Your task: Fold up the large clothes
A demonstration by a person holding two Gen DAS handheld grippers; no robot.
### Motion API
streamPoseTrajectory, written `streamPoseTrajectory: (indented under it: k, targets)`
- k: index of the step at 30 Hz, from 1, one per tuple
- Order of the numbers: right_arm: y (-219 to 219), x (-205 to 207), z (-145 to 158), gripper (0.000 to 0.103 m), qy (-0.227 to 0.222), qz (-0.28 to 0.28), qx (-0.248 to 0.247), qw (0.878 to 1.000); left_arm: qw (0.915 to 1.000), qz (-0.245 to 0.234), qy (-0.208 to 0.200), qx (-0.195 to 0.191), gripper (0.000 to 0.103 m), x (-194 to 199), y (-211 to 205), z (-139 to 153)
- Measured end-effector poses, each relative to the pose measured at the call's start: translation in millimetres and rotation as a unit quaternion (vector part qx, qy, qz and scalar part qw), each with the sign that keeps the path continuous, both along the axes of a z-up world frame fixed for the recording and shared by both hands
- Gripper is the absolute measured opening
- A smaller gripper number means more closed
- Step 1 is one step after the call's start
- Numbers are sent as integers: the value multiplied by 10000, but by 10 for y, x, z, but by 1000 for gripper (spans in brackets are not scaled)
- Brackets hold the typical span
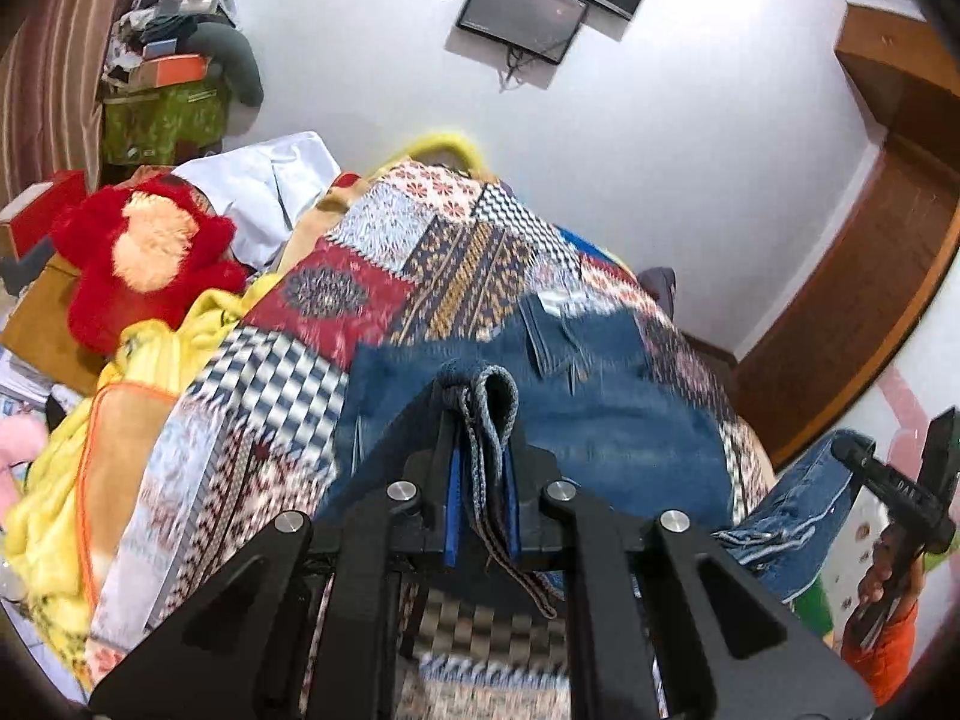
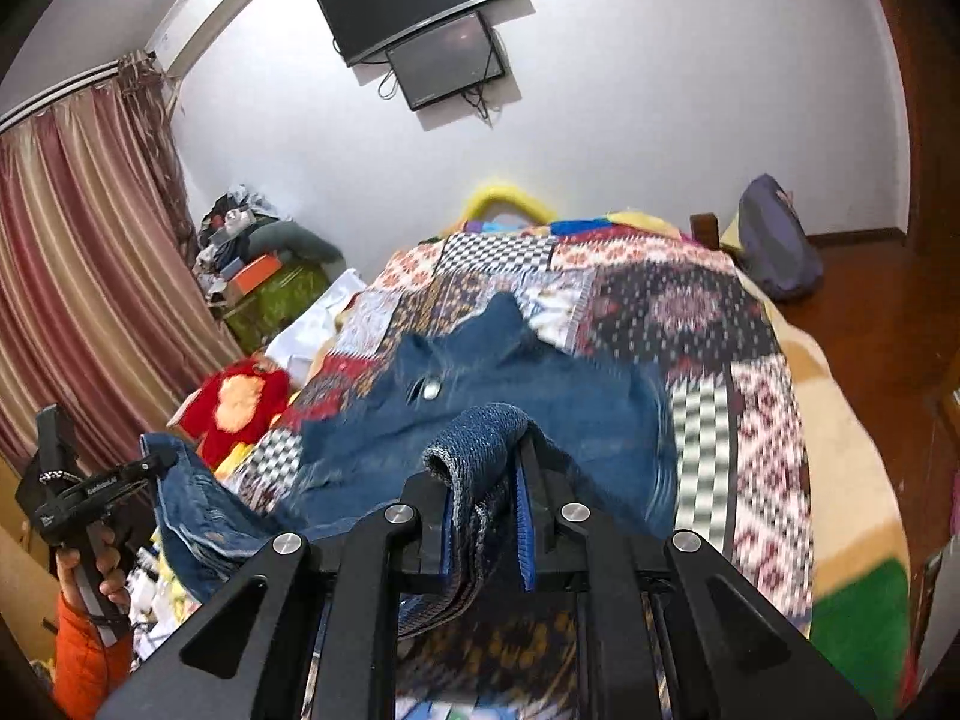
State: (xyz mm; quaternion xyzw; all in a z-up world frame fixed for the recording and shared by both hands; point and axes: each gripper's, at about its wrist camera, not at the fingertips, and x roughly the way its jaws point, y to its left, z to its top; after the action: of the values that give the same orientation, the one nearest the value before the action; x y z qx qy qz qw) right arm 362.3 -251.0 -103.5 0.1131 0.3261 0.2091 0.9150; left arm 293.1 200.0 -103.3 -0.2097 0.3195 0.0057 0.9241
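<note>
The denim garment [image 2: 528, 396] lies spread over the patchwork quilt [image 2: 690, 300] on the bed, its far part with a metal button [image 2: 431, 389] resting on the cover and its near edge lifted off it at two places. A folded hem of the denim is pinched between the blue pads of the left tool [image 1: 480, 420], which is clenched on the cloth; a loop of fabric stands up over the fingertips and a strip hangs down behind them. The right tool [image 2: 489, 450] is likewise clamped on a thicker bunch of the same hem, which drapes over its left finger. In the right wrist view the left tool shows at the left edge, a hand [image 2: 99, 564] in an orange sleeve [image 2: 84, 654] around its grip, with denim trailing from it; in the left wrist view the right tool shows at the right edge, held by the other hand [image 1: 882, 570].

Beside the quilt, on its left, lie a yellow blanket [image 1: 150, 360], a red plush toy [image 1: 144, 264] and a white cloth [image 1: 270, 192]. Further left stand a green box [image 1: 162, 120] piled with clutter and a striped curtain [image 2: 72, 270]. On the white wall beyond the bed hang two dark screens [image 2: 420, 0], one below the other. A grey bag [image 2: 774, 246] leans at the bed's far right corner, above a brown floor [image 2: 864, 324].
</note>
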Motion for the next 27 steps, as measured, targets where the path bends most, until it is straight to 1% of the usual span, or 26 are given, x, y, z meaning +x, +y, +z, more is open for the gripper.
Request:
streamPoseTrajectory:
  k: [1,4,6,8,10,12,14,17,20,22,24,25,26,27]
  targets:
    - [21,120,18,13,-30,-22,-47,10000,10000,65,14,-58,12,125,34,-10]
    - [83,479,28,13,-102,-144,-100,9998,9998,121,81,157,11,454,29,-46]
    - [150,749,-22,13,-103,-230,-239,9994,9994,176,217,226,11,708,49,-119]
    - [238,1085,-147,13,6,-319,-433,9986,9992,208,293,190,11,962,100,-210]
    - [297,1367,-308,13,153,-391,-563,9975,9990,220,337,180,11,1123,133,-292]
    - [324,1580,-455,13,298,-446,-645,9965,9983,247,492,194,11,1345,169,-429]
    - [339,1835,-652,13,537,-492,-657,9952,9970,263,696,214,11,1535,187,-599]
    - [322,2110,-930,13,864,-555,-609,9928,9926,254,1117,416,11,1813,215,-905]
    - [258,2200,-1110,13,955,-546,-379,9932,9886,240,1422,432,13,1931,250,-1161]
    - [207,2244,-1207,13,1050,-486,-292,9929,9859,298,1531,612,19,1967,241,-1276]
    - [170,2252,-1263,13,1095,-412,-255,9928,9821,390,1581,946,19,1995,221,-1354]
    - [150,2258,-1283,13,1112,-360,-292,9927,9813,358,1586,1027,22,2009,228,-1386]
    - [139,2254,-1279,13,1111,-341,-290,9928,9819,325,1613,943,22,2028,260,-1413]
    - [110,2239,-1270,13,1102,-344,-240,9930,9825,336,1677,742,22,2047,316,-1445]
